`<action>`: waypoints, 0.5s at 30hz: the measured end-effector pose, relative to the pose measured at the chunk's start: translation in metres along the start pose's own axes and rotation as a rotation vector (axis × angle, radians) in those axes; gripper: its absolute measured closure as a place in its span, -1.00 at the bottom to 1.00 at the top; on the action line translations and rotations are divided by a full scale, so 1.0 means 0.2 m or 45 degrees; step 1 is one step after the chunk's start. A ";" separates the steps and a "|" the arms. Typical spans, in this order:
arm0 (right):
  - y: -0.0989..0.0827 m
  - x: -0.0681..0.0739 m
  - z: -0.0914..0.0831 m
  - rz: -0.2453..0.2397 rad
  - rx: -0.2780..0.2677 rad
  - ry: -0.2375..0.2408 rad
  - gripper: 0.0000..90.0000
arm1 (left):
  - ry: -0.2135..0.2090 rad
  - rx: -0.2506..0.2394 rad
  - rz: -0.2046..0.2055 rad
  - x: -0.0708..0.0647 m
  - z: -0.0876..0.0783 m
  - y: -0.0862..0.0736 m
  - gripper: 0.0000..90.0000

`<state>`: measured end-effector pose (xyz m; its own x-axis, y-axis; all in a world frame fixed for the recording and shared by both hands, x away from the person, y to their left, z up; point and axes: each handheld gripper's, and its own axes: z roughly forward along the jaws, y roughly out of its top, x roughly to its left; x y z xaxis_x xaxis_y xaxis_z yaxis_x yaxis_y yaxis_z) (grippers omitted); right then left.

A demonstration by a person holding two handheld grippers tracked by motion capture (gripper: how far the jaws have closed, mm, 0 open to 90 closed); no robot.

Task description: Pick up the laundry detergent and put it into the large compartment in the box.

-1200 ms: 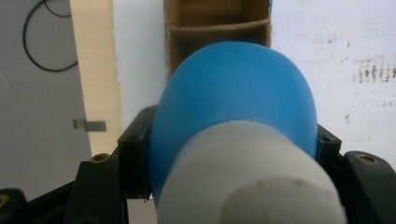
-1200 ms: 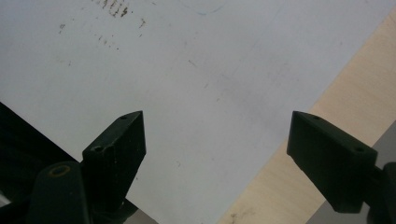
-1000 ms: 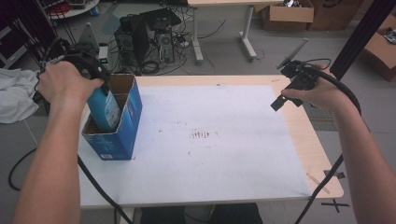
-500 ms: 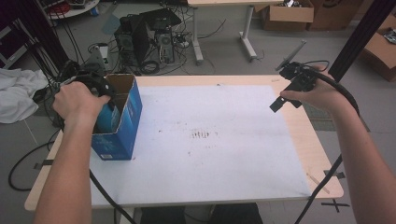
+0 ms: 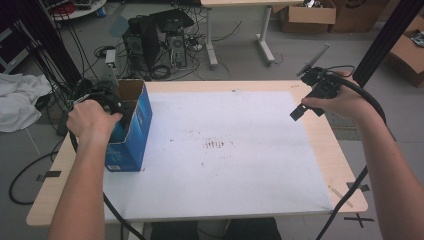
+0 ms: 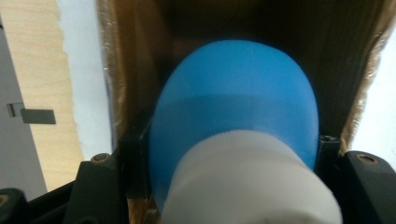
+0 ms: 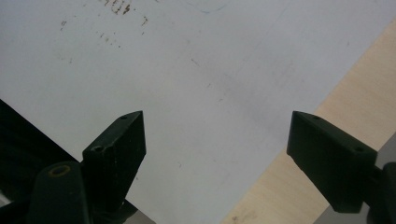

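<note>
- The left tool point(image 6: 233, 186) is clamped on a blue plastic bottle with a white screw cap point(image 6: 236, 116), holding it by the neck just below the cap, and the bottle hangs inside the open blue cardboard box point(image 5: 131, 131) at the left edge of the tabletop point(image 5: 320, 150).
- In the left gripper view, brown box walls stand close on both sides of the bottle, so the descent should run straight down and stay centred, away from the flaps.
- I would keep the grip firm until the base rests on the box floor, which is hidden; letting go sooner risks a drop and a tipped box.
- The right tool point(image 7: 215, 140) hovers with its jaws spread wide and nothing between them, over the white mat point(image 5: 225, 145) near the far right corner, well apart from the box; it could steady the box wall if it shifts.
</note>
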<state>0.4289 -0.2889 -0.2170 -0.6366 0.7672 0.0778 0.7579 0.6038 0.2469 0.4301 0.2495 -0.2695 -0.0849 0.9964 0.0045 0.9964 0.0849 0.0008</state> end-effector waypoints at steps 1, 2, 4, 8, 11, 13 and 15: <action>0.00 0.00 0.00 -0.009 -0.001 -0.003 -0.56 | -0.001 0.004 0.002 0.00 0.01 0.00 -0.18; 0.00 0.00 0.00 -0.009 -0.005 -0.001 -0.56 | 0.001 0.012 0.007 0.00 0.02 0.00 -0.18; -0.01 -0.01 0.00 -0.009 -0.004 -0.003 -0.56 | 0.003 0.014 0.007 0.00 0.03 0.00 -0.18; -0.01 -0.01 0.00 -0.003 -0.004 -0.001 -0.56 | 0.022 0.019 0.005 0.00 0.04 0.00 -0.18; -0.02 -0.01 0.00 0.000 -0.006 0.000 -0.56 | 0.023 0.024 0.008 0.00 0.05 0.00 -0.18; -0.02 -0.02 0.00 -0.003 -0.010 0.001 -0.56 | 0.019 0.032 0.016 -0.01 0.06 0.00 -0.18; -0.02 -0.02 0.00 0.001 -0.007 0.000 -0.56 | 0.021 0.036 0.018 -0.01 0.07 0.00 -0.18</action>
<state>0.4277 -0.2939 -0.2179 -0.6361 0.7677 0.0779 0.7576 0.6021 0.2522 0.4308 0.2478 -0.2825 -0.0705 0.9973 0.0209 0.9971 0.0711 -0.0280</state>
